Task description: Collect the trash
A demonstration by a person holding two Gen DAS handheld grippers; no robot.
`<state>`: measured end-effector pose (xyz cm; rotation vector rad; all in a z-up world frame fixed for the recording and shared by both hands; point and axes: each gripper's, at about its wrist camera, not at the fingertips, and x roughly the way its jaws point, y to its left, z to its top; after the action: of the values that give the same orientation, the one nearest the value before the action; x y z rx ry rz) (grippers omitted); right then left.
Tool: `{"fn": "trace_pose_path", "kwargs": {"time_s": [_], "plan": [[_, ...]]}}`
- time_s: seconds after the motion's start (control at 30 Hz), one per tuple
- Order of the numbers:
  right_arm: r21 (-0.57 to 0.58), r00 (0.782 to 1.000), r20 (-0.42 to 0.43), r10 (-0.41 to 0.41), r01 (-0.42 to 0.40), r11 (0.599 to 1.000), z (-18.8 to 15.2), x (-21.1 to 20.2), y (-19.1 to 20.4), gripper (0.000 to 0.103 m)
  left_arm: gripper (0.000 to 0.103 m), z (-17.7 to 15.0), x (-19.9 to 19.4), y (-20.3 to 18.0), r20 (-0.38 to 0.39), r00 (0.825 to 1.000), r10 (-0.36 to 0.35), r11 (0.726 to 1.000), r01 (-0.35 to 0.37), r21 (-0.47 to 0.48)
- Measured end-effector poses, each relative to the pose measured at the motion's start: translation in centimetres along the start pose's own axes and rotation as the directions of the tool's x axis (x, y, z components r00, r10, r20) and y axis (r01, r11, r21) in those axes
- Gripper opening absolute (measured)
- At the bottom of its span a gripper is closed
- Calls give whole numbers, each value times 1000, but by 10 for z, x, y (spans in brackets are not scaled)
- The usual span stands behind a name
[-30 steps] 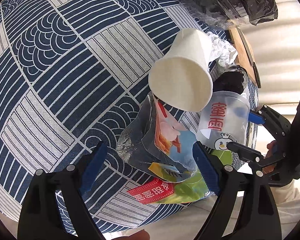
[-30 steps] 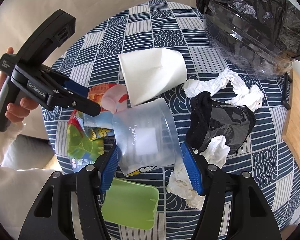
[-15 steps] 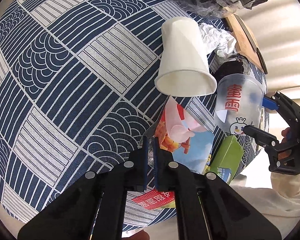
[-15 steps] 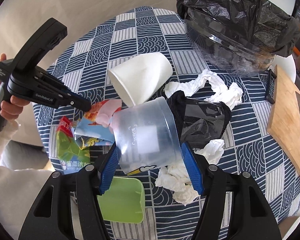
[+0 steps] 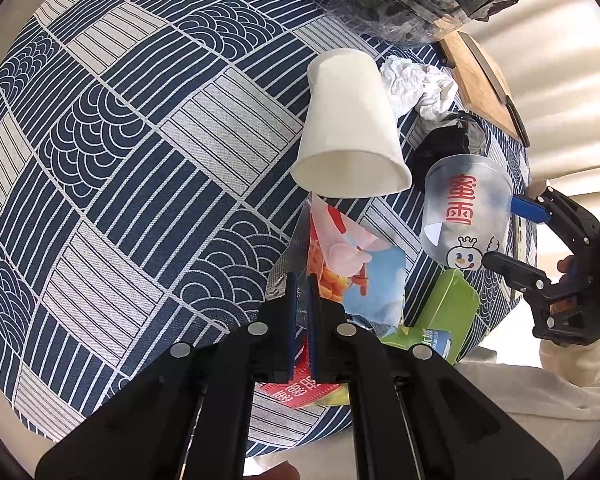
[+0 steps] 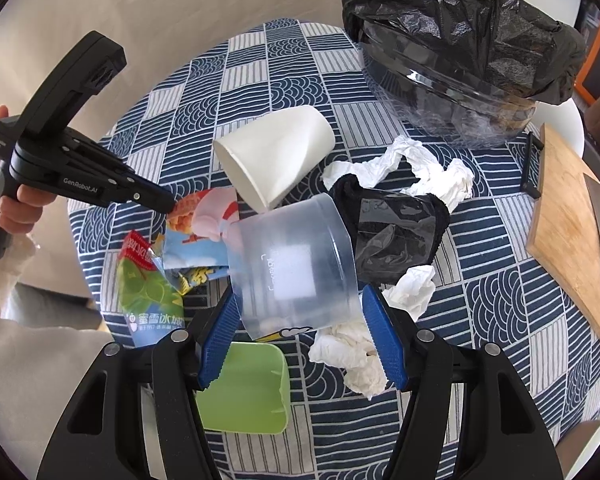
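Left claw (image 5: 300, 292) pinches the thin, crinkly snack wrapper (image 5: 356, 268) by its edge, while right claw (image 6: 300, 320) clasps the light, crushable clear plastic cup (image 6: 296, 264) mid-wall.

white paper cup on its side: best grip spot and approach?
Grip the white paper cup across its mid-wall, coming from above with the gripper fingers either side of its long axis. It lies tipped, open rim over the snack wrapper, so probably avoid the soft rim, which would likely crush.

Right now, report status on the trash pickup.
Left tongs shut on snack wrapper. Right tongs gripping clear plastic cup. Paper cup, tissues still on table; bin behind them.
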<state>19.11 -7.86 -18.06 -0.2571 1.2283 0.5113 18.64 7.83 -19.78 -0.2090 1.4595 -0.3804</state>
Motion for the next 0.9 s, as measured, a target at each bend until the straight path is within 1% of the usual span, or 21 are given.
{"fn": "trace_pose_path", "kwargs": {"time_s": [0.07, 0.2, 0.33, 0.37, 0.4, 0.43, 0.47, 0.5, 0.6, 0.67, 0.73, 0.9], "plan": [[3, 1000, 1, 1, -1, 1000, 0, -1, -1, 58, 5, -3, -8, 4, 8, 1000, -7, 1000, 7, 2], [11, 1000, 3, 4, -4, 1000, 0, -2, -4, 57, 5, -3, -16, 1, 25, 999, 25, 999, -26, 32], [7, 1000, -1, -4, 4, 1000, 0, -1, -3, 57, 5, -3, -17, 7, 12, 1000, 13, 1000, -14, 19], [7, 1000, -2, -4, 4, 1000, 0, -1, -4, 57, 8, -3, -15, 8, 8, 1000, 17, 1000, -17, 17], [7, 1000, -3, -3, 3, 1000, 0, 0, -4, 57, 14, -4, -13, 7, 3, 1000, 12, 1000, -12, 13], [6, 1000, -4, -4, 4, 1000, 0, 0, -4, 57, 30, -5, -10, 5, -3, 1000, 3, 1000, -3, 5], [6, 1000, -3, -7, 7, 1000, 0, 0, -5, 58, 55, -6, -8, 5, -8, 1000, -1, 1000, 1, -2], [7, 1000, -1, -10, 10, 1000, 0, 0, -5, 59, 69, -7, -7, 5, -11, 1000, -8, 1000, 8, -8], [14, 1000, 5, -13, 13, 1000, 1, 1, -7, 65, 72, -7, -4, 5, -16, 999, -40, 999, 40, -35], [10, 1000, 9, -4, 4, 1000, 2, 2, -8, 69, 74, -6, 0, 4, -29, 999, -34, 999, 33, -40], [1, 1000, 11, -5, 4, 1000, 4, 4, -7, 76, 74, -5, 5, 2, -44, 998, -43, 998, 42, -38], [-18, 1000, 6, 13, -13, 1000, 11, 12, -4, 76, 74, 1, 13, -8, -65, 996, -63, 998, 62, -30]]}}
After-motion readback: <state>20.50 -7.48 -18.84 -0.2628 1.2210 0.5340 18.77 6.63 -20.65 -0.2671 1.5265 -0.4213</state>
